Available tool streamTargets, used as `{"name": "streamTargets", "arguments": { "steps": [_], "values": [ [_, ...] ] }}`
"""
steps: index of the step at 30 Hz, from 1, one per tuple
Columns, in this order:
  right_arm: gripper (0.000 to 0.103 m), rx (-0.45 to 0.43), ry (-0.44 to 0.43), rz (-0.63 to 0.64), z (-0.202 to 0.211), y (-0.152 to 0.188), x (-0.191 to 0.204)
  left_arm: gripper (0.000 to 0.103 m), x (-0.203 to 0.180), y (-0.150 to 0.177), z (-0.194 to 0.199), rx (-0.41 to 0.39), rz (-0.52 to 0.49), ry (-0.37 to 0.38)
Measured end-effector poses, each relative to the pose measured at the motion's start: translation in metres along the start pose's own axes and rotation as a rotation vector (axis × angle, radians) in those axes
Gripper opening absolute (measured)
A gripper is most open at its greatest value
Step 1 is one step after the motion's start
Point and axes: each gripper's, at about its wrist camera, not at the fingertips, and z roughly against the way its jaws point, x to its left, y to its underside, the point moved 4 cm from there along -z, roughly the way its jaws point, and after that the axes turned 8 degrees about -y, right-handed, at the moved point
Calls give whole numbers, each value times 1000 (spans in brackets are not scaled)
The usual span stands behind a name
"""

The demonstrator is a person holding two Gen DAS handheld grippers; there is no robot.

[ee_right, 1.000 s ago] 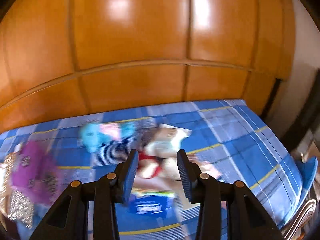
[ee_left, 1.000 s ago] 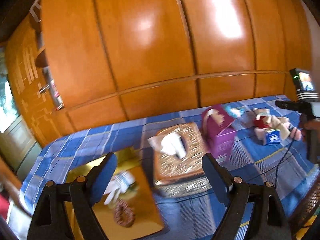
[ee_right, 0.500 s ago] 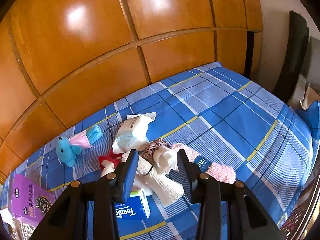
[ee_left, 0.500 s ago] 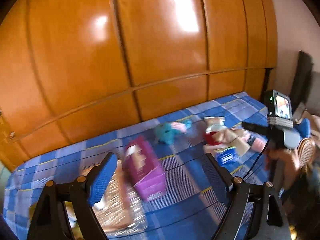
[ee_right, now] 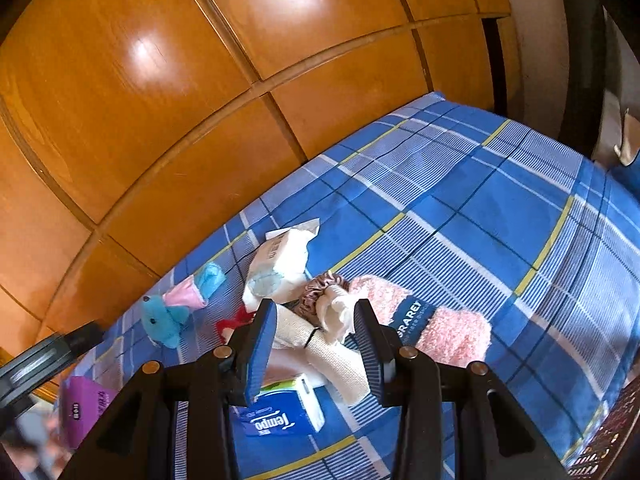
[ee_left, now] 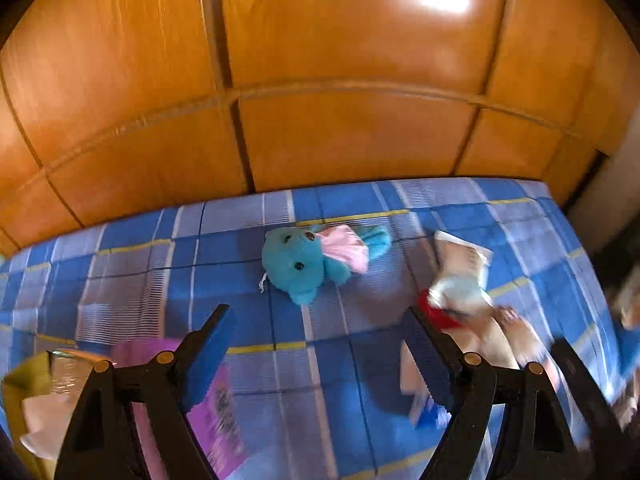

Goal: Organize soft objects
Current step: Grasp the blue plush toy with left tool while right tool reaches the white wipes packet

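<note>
Only the right wrist view reads print: a blue "Tempo" tissue pack [ee_right: 286,412] lies just below the right gripper [ee_right: 314,348], its jaws apart over rolled cream socks [ee_right: 320,344]. Beyond, pink socks [ee_right: 432,320] banded "RAREY". The left gripper [ee_left: 320,356], gaping, faces a teal plush [ee_left: 300,264] farther up the bed [ee_left: 460,204].

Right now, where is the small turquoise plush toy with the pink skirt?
The small turquoise plush toy lies on the blue plaid bedspread near the wooden wardrobe, left of the white tissue pack in the left wrist view.
</note>
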Motion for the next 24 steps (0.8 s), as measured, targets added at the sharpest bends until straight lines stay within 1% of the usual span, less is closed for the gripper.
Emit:
{"name": "streamTargets", "arguments": {
  "steps": [2,5,8,10,12,14,15,16,17,18,19,20,22,23,24],
  "values": [
    [40,7,-18,-3,-1,0,1,85,-3,-7,-21,16,24,-32],
    [40,25,-45,-2,-3,1,4,85,-8,-18,-47,4,17,-97],
    [40,41,-66,6,-5,4,7,85,-7,-28,-76,28,42,-139],
    [40,47,-78,9,-6,5,9,86,-7,-33,-94,49,45,-143],
    [40,51,-86,7,-6,6,9,86,-9,-37,-107,45,27,-176],
    [40,55,-89,2,-8,6,9,86,-8,-38,-122,66,26,-190],
    [40,57,-89,2,-9,6,9,83,-7,-37,-129,87,38,-183],
    [40,59,-88,0,-9,6,8,62,-7,-34,-137,120,49,-144],
    [40,63,-88,-1,-11,6,8,56,-9,-32,-140,133,39,-135],
    [40,65,-89,0,-11,6,8,52,-10,-31,-138,110,22,-148],
    [40,66,-89,0,-12,6,8,46,-11,-31,-136,101,19,-138],
    [40,66,-90,1,-13,6,9,43,-10,-31,-133,102,27,-122],
    [40,59,-86,7,-12,6,9,41,-8,-31,-126,103,52,-89],
    [40,53,-83,9,-11,6,9,40,-9,-31,-121,108,67,-56],
    [40,50,-81,9,-11,6,9,40,-12,-31,-115,110,61,-37]
  ]
}}
